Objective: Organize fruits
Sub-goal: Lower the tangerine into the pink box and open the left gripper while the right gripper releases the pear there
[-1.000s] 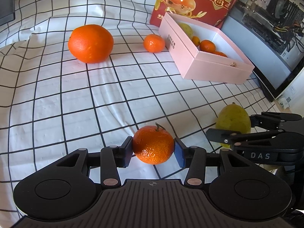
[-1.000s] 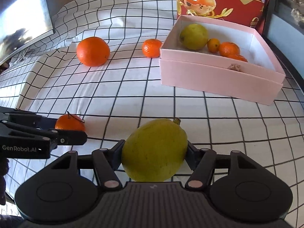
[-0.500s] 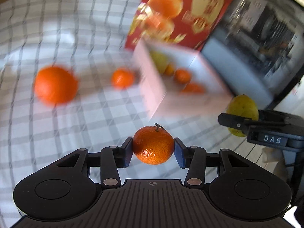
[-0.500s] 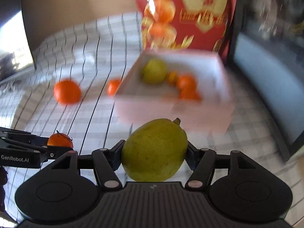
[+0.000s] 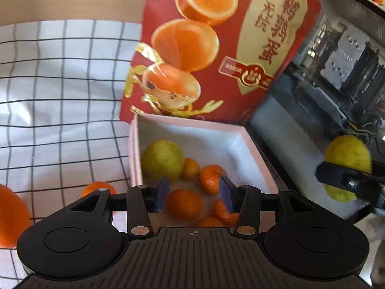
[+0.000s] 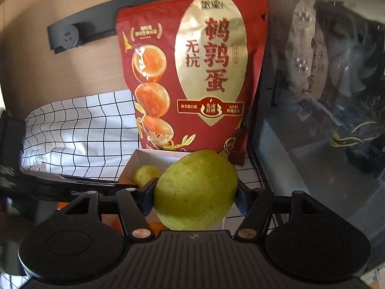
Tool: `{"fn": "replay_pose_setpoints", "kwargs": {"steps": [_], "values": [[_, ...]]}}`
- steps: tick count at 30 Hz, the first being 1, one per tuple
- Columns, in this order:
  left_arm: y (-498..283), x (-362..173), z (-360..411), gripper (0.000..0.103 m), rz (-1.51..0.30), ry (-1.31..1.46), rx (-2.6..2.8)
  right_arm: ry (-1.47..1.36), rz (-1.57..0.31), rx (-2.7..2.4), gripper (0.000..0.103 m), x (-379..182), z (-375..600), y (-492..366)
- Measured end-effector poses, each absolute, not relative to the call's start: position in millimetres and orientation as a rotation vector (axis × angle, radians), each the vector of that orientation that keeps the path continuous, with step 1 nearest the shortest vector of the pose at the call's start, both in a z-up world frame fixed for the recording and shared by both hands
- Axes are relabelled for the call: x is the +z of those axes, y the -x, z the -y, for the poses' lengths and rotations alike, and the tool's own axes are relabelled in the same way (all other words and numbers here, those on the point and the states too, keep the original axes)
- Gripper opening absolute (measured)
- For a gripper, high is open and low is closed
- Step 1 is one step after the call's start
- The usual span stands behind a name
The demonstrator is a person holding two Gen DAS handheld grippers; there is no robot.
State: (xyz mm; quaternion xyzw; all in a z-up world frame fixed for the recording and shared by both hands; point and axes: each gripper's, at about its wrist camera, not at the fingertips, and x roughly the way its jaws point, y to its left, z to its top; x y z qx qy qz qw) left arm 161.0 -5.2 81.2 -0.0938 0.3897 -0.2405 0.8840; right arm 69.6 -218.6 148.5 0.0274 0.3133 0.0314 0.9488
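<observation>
**Left tongs released over box; right tongs grasping pear**

Left gripper (image 5: 193, 193): fingers spread, nothing between the blue pads (image 5: 162, 192). It hangs above the pink box (image 5: 258, 159). Directly below and between the pads lies a mandarin (image 5: 184, 204) on the box floor; it is not touching either pad. Just ahead of the pads lie another mandarin with a stem (image 5: 210, 178), a small orange fruit (image 5: 190, 168) and a green pear (image 5: 162, 160) toward the left wall. More mandarins sit close under the right pad.

Outside the box, to the left of this gripper, a small mandarin (image 5: 96, 189) and a large orange (image 5: 10, 219) rest on the checked cloth (image 5: 60, 96).

Right gripper (image 6: 195, 196): clenched on a yellow-green pear (image 6: 196, 190), pads pressed to both its sides, stem pointing up and right. It is held above the near right part of the box; in the left view the pear (image 5: 346, 159) shows beyond the box's right wall.

A red snack bag (image 6: 192, 72) stands upright behind the box.
</observation>
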Motion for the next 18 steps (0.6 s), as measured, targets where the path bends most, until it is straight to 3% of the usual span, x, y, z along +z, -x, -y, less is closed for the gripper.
{"fn": "replay_pose_setpoints", "kwargs": {"steps": [12, 18], "values": [[-43.8, 78.5, -74.9, 0.05, -0.822, 0.234, -0.403, -0.097, -0.825, 0.237, 0.064, 106.1, 182.6, -148.5], [-13.1, 69.3, -105.2, 0.05, -0.849, 0.26, -0.295, 0.02, -0.874, 0.109, 0.064, 86.1, 172.6, -198.6]]}}
